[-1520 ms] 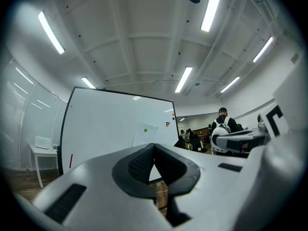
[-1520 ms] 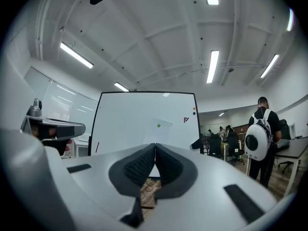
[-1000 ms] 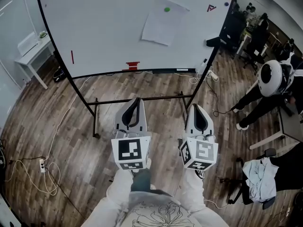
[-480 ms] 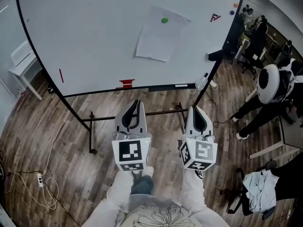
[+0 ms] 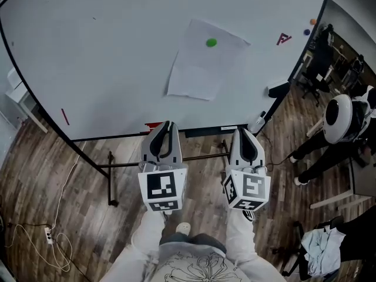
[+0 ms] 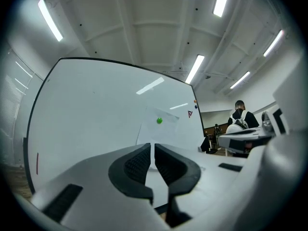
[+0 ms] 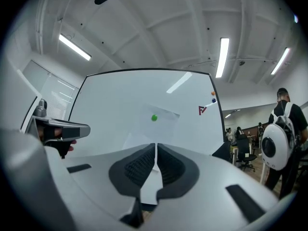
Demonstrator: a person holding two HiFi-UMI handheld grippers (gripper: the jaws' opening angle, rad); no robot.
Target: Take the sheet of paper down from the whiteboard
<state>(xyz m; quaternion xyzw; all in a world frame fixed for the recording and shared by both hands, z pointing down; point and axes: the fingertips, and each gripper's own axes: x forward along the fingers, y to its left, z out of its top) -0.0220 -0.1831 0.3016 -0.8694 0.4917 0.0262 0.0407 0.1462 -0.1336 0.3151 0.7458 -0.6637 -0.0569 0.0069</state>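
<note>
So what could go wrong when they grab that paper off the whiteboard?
The sheet of paper hangs from one green magnet near its top; a hard tug might tear it or drop the magnet. The left claw and right claw are both shut, so opening late could just crumple the sheet. The stand's low crossbar lies near the person's shoe: a possible trip.

**Sheet of paper** (image 5: 202,63): one, white, plain, rectangular. It hangs flat against the board and is tilted, with its top edge sloping down to the right in the head view. A single round green magnet (image 5: 211,42) pins it near the middle of the top edge. It sits right of the board's centre, in the upper half, and its lower edge is free.

**Whiteboard** (image 5: 100,51): large, white, dark-framed and upright on a black stand (image 5: 110,178). It carries the sheet.
</note>
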